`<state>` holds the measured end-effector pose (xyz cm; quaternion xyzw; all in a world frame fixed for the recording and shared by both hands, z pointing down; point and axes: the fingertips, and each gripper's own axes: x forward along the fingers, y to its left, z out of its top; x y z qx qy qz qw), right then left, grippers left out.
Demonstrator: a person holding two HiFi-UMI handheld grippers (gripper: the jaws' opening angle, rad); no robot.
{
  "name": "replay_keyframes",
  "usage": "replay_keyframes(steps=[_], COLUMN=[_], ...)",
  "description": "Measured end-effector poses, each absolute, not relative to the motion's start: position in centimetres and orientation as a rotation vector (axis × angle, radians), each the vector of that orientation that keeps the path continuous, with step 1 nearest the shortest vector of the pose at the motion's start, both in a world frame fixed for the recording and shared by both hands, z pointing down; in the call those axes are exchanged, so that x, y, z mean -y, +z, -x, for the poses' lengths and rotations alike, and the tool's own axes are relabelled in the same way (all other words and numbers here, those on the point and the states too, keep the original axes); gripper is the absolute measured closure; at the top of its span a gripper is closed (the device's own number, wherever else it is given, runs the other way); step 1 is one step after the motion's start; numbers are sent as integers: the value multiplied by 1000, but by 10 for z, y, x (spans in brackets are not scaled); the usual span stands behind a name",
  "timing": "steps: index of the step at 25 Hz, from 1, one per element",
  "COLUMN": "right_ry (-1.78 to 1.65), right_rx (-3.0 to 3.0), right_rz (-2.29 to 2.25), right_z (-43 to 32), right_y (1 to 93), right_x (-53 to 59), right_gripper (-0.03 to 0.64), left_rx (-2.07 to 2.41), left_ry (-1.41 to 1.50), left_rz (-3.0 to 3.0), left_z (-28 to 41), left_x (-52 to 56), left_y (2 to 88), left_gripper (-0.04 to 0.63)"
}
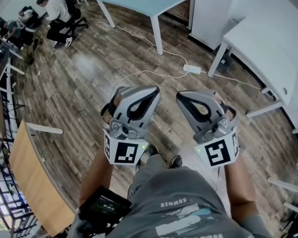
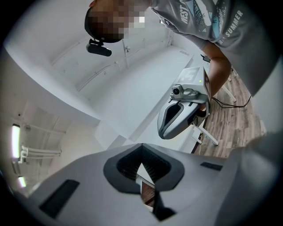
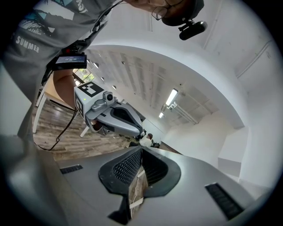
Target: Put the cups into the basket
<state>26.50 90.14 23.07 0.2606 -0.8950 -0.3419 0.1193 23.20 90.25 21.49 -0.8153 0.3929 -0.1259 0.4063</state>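
While both hand-held grippers [image 1: 149, 91] [image 1: 184, 97] hover closed, a cable [image 1: 152, 73] crosses the floor [image 1: 91, 67].

Print, head view: the grey T-shirt [image 1: 193, 214] carries "SUMMER" in small capitals. Below it, in larger capitals, "WEST" is clear; the second word looks like "COAST", with one letter doubtful and the frame edge cutting its lower part.

Left gripper view: same T-shirt [image 2: 208, 22], "SUMMER" legible, "WEST" partly.

Right gripper view: "SUMMER" again on the T-shirt [image 3: 31, 35].

Signs: the left marker cube [image 1: 126, 153] on the left hand-held gripper [image 1: 155, 89] shows a black-and-white square code, no letters or digits. The right marker cube [image 1: 216, 152] on the right hand-held gripper [image 1: 181, 95] shows a different code.

Small lit screen [image 1: 106, 206] by the left forearm: lines of text too small to read.
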Motion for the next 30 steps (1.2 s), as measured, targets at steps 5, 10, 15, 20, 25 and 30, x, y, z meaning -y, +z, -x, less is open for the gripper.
replay_keyframes(steps=[5, 10, 15, 20, 25, 30], right_ry=[-978, -962, -953, -944, -931, -940], right_rx=[2612, 2607, 2591, 2567, 2561, 2585], right_rz=[-805, -826, -842, -855, -886, -860], right_z=[-258, -241, -224, -203, -196, -211], right_y=[230, 232, 235, 238, 230, 230], right_x=[-877, -858, -835, -818, -799, -776], right_gripper=[603, 603, 603, 603, 603, 603], left_rx=[-962, -947, -942, -932, -922, -936], left_ry=[-321, -344, -286, -260, -241, -272], left_rz=[2070, 2053, 2094, 2100, 2106, 2093], left_z=[-222, -202, -182, -162, -156, -170], left_x=[-881, -862, -840, -825, -803, -777], left_y=[216, 212, 222, 223, 220, 223], left_gripper=[595, 595, 595, 595, 595, 595])
